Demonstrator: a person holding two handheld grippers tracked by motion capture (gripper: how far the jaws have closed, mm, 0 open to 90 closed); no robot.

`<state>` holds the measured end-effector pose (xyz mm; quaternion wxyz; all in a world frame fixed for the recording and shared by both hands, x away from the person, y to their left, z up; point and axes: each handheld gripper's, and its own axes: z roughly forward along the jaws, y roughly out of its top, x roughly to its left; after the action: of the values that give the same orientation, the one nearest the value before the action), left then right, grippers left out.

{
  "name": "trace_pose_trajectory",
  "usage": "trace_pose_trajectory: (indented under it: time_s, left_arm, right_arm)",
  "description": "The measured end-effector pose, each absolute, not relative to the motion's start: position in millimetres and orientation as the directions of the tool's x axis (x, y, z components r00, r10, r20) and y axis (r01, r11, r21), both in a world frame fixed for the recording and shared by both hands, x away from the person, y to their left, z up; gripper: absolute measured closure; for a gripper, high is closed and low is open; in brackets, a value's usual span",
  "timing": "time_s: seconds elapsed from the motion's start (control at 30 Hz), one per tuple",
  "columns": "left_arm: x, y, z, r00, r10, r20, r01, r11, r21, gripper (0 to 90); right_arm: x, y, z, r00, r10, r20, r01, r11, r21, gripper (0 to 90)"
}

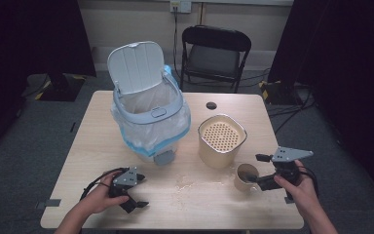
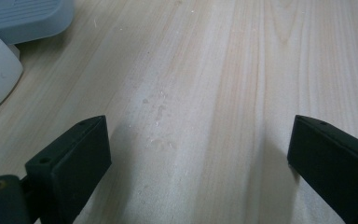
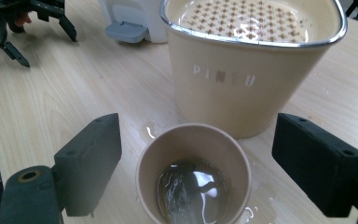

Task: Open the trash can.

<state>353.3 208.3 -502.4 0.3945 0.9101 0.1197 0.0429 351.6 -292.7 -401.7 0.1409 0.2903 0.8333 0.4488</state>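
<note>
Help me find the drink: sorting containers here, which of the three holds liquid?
The small paper cup, standing between the right hand-held gripper jaws; the strainer bucket has a perforated insert and the pedal bin a bag.

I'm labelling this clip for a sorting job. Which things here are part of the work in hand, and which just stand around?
In the job:
paper cup with liquid, between the open right gripper
beige strainer bucket beside it

Standing by:
open pedal bin
left gripper, open over bare table
folding chair
</note>
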Motion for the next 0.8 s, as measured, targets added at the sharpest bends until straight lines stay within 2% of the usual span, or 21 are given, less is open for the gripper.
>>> trace_pose_trajectory:
  time_s: [0.27, 0.33, 0.47, 0.8]
  left_arm:
    - [353, 208, -502, 0.968, 0.252, -0.017, 0.184, -0.660, 0.729, 5.2]
    - [353, 208, -502, 0.968, 0.252, -0.016, 0.184, -0.660, 0.729, 5.2]
    - [353, 208, -502, 0.968, 0.251, -0.016, 0.184, -0.660, 0.728, 5.1]
    - [353, 208, -502, 0.968, 0.252, -0.017, 0.184, -0.660, 0.729, 5.1]
  right_arm:
    - [351, -299, -416, -0.773, 0.633, 0.034, 0.378, 0.417, 0.826, 15.3]
    - [350, -303, -421, -0.753, 0.655, 0.063, 0.400, 0.379, 0.834, 14.6]
    - [350, -309, -429, -0.768, 0.628, 0.125, 0.420, 0.346, 0.839, 14.5]
    - [348, -314, -441, -0.766, 0.631, 0.126, 0.427, 0.352, 0.833, 14.4]
